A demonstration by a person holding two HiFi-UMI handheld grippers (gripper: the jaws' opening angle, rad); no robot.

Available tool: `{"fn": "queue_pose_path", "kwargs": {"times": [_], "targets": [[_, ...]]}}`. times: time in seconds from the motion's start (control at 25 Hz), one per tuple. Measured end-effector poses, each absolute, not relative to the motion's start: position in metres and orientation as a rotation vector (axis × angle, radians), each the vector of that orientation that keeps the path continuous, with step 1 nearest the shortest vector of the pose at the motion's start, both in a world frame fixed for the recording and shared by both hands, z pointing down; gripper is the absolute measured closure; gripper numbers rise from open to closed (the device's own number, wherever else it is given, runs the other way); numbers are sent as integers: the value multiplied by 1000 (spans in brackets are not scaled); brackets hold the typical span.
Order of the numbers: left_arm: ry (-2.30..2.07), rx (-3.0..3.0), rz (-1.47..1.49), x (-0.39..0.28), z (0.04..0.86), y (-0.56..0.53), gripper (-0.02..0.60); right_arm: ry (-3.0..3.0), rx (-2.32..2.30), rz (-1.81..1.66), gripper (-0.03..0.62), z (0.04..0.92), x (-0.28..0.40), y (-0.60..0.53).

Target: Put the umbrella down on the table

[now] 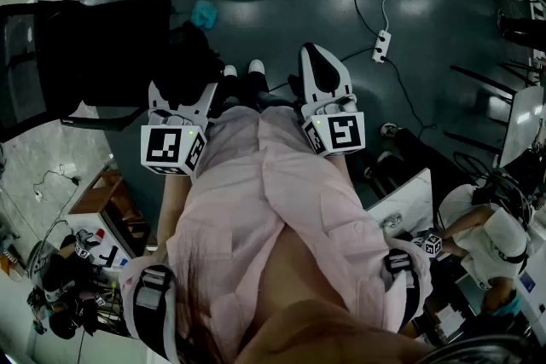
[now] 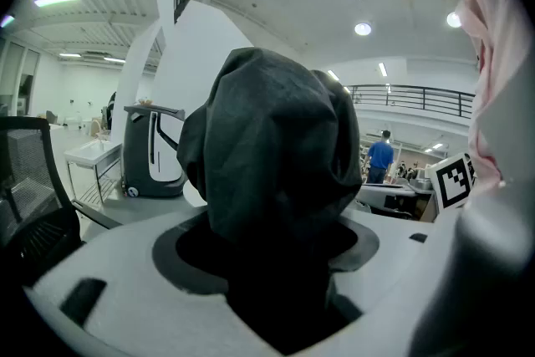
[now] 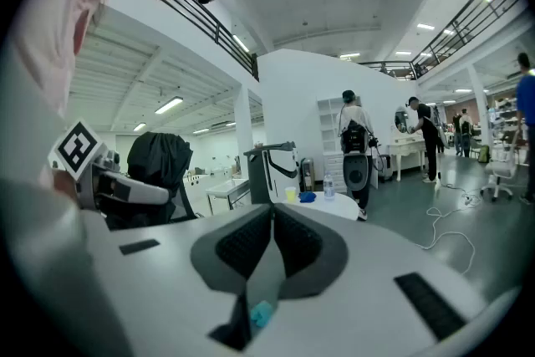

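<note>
1. My left gripper (image 2: 269, 251) had its jaws spread wide and clamped on the umbrella (image 2: 272, 146), whose dark folded fabric filled the whole gap between them.
2. My right gripper (image 3: 272, 221) had its jaws pressed together, with nothing between them.
3. Below me was a dark floor (image 1: 299, 4) with a white power strip (image 1: 381, 45) and its cable. A black chair (image 1: 51, 55) stood to my left. The hall was large and white, with ceiling lights and a railed balcony.
4. The round white table (image 3: 334, 206) stood ahead of me, carrying a yellow cup (image 3: 290, 194).
5. The umbrella stuck out forward from the left gripper, held in the air and well apart from the table.
</note>
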State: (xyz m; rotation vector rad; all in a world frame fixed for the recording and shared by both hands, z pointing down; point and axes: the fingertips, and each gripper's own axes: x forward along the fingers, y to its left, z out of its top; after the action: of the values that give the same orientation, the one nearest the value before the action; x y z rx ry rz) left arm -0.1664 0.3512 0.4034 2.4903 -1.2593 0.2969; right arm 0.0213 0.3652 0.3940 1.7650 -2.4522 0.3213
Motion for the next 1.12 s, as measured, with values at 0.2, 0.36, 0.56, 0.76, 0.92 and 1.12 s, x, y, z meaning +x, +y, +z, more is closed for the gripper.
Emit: {"fn": "queue_pose_path", "kwargs": {"times": [0.2, 0.36, 0.56, 0.76, 0.92, 1.12], "targets": [[-1260, 2489, 290, -168, 401, 350, 261, -2445, 1765, 318, 562, 392, 20, 365], [-1261, 2488, 283, -169, 401, 347, 261, -2444, 1774, 313, 562, 391, 22, 365], [-1264, 2485, 273, -166, 400, 344, 261, -2444, 1781, 305, 562, 389, 28, 364], [-1283, 2487, 256, -159, 399, 342, 261, -2476, 1789, 295, 560, 386, 39, 362], [-1309, 2490, 220, -152, 398, 338, 261, -2475, 1786, 276, 560, 389, 49, 358], [-1339, 2496, 181, -147, 393, 327, 261, -2467, 1784, 280, 560, 393, 60, 353]]}}
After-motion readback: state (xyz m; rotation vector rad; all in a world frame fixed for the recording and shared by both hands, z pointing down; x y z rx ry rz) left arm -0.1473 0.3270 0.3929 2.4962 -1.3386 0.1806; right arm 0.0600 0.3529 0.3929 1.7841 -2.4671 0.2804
